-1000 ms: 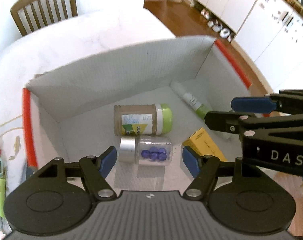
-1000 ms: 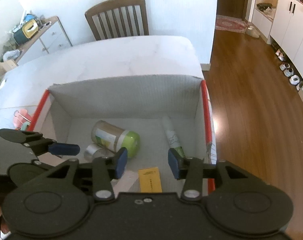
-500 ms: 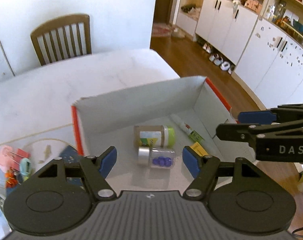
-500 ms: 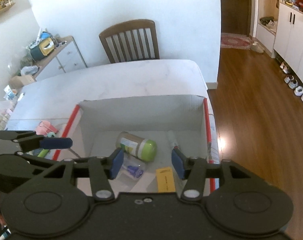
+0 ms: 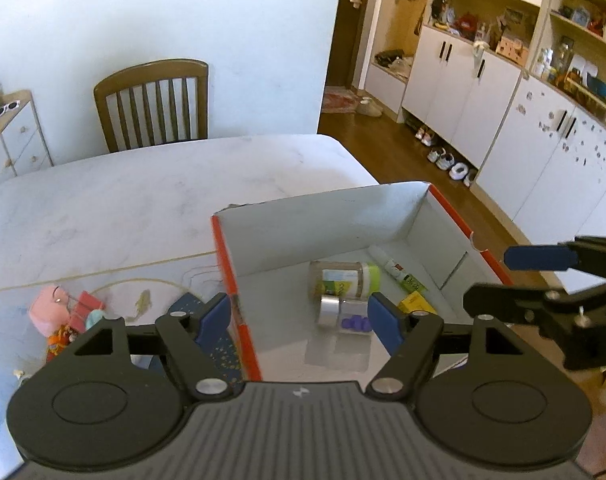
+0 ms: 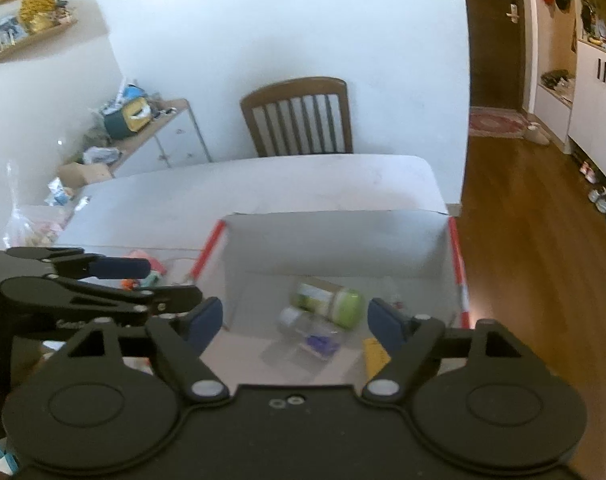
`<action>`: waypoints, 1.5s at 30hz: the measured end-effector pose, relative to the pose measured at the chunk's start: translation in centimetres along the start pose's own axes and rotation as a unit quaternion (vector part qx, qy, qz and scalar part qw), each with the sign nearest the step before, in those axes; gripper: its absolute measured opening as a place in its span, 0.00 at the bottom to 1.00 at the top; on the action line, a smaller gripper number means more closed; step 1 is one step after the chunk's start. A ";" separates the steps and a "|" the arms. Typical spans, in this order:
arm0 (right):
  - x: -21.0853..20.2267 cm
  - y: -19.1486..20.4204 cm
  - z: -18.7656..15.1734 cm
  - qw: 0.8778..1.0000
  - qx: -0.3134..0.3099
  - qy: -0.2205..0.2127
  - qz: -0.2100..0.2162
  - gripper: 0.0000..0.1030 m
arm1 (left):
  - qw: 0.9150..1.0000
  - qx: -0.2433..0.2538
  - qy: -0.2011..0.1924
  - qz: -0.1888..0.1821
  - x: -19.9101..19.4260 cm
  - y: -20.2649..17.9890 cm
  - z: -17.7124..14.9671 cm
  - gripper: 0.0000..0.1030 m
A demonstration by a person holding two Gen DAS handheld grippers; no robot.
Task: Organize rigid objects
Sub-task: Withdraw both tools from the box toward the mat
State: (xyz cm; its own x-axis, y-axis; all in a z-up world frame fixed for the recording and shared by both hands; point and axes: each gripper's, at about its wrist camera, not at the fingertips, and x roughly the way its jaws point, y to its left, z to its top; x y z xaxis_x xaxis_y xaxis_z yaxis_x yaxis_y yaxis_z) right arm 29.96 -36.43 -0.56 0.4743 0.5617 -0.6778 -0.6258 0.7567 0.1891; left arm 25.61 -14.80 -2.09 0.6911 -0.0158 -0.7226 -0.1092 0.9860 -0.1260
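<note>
A white cardboard box with orange rims (image 5: pixel 343 224) (image 6: pixel 335 240) stands on the marble table. On its floor lie a brown jar with a green lid (image 5: pixel 345 280) (image 6: pixel 329 300), a clear jar with a silver cap and purple pieces (image 5: pixel 343 314) (image 6: pixel 307 330), a white and green tube (image 5: pixel 399 270) and a yellow carton (image 5: pixel 415 304) (image 6: pixel 375 354). My left gripper (image 5: pixel 299 318) hangs above the box's near left corner, its jaws opening with nothing between them. My right gripper (image 6: pixel 295 320) hovers over the box, its jaws opening wide and empty; it also shows at the right edge (image 5: pixel 543 276).
Small toys and a pink figure (image 5: pixel 49 310) lie on a patterned mat left of the box. A wooden chair (image 5: pixel 153 104) stands at the table's far side. White cabinets (image 5: pixel 503 112) and wooden floor with shoes lie to the right.
Both grippers have risen and pulled back from the box, so the items look smaller. The right gripper's jaws have spread much wider. The items in the box lie as before.
</note>
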 end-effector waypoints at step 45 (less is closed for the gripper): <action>13.9 23.1 -1.0 0.999 -0.021 0.025 -0.036 1.00 | 0.999 0.035 -0.031 -0.020 -2.3 27.0 -9.6 1.00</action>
State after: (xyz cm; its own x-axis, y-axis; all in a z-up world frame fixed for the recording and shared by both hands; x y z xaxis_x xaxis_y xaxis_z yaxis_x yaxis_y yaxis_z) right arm 21.47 -11.43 -6.31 0.4875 0.4882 -0.7239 -0.6172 0.7791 0.1098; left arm 14.28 10.23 -10.35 0.7367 -0.0464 -0.6746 -0.0330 0.9940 -0.1043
